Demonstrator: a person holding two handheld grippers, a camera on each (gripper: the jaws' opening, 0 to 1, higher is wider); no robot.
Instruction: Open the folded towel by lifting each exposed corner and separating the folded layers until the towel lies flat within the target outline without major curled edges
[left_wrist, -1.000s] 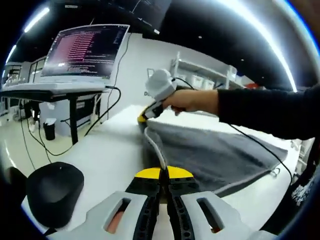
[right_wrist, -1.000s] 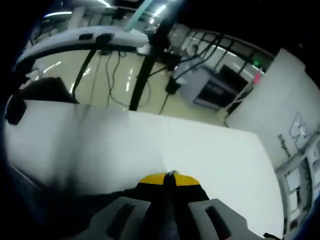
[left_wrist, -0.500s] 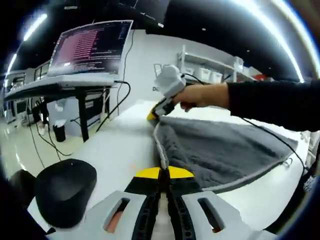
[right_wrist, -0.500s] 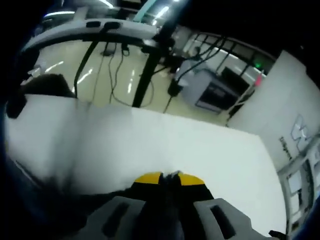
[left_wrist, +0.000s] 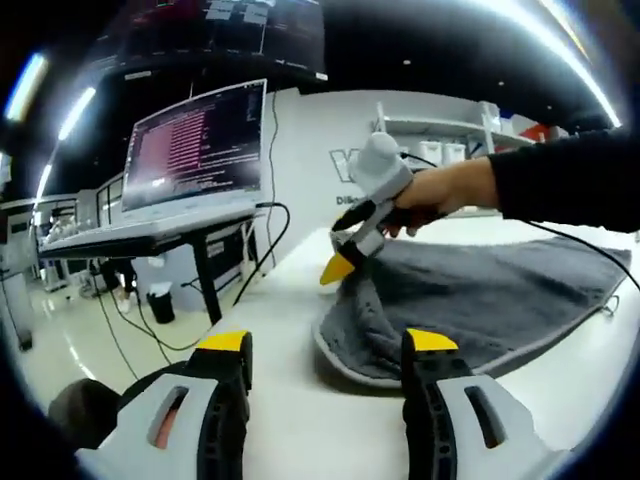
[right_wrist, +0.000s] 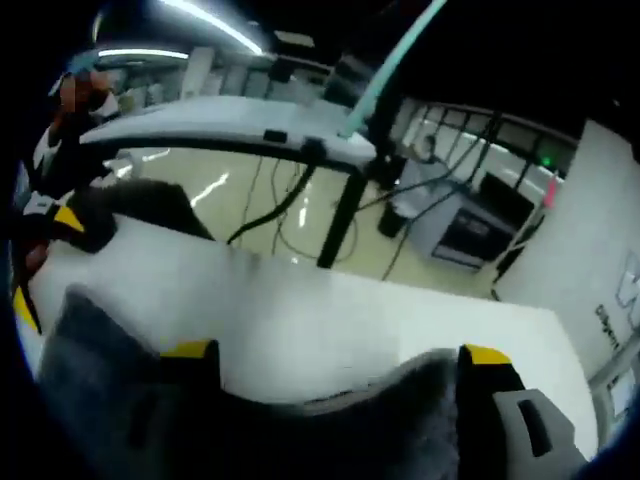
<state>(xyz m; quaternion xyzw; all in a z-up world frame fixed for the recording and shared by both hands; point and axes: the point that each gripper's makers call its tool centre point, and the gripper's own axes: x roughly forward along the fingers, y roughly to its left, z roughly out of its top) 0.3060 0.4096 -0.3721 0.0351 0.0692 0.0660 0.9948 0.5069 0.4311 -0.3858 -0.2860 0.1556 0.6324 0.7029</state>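
Note:
The grey towel (left_wrist: 480, 295) lies spread on the white table (left_wrist: 280, 300), its near corner rumpled and slightly curled. My left gripper (left_wrist: 328, 342) is open, just short of that corner, with nothing between its yellow-tipped jaws. A hand holds my right gripper (left_wrist: 340, 266) over the towel's far-left edge. In the right gripper view, the right gripper (right_wrist: 337, 352) stands open above the blurred grey towel (right_wrist: 300, 430), which it does not grip. The left gripper (right_wrist: 40, 262) shows at the left edge.
A laptop (left_wrist: 195, 150) sits on a stand beyond the table's left edge, with cables hanging below. A dark round object (left_wrist: 85, 412) is at the lower left. A desk (right_wrist: 230, 135) and shiny floor (right_wrist: 250, 210) lie past the table (right_wrist: 380, 310).
Both grippers were shut on the towel's edge and now stand open. The released corner has dropped onto the table in a rumple. Both cameras have shifted.

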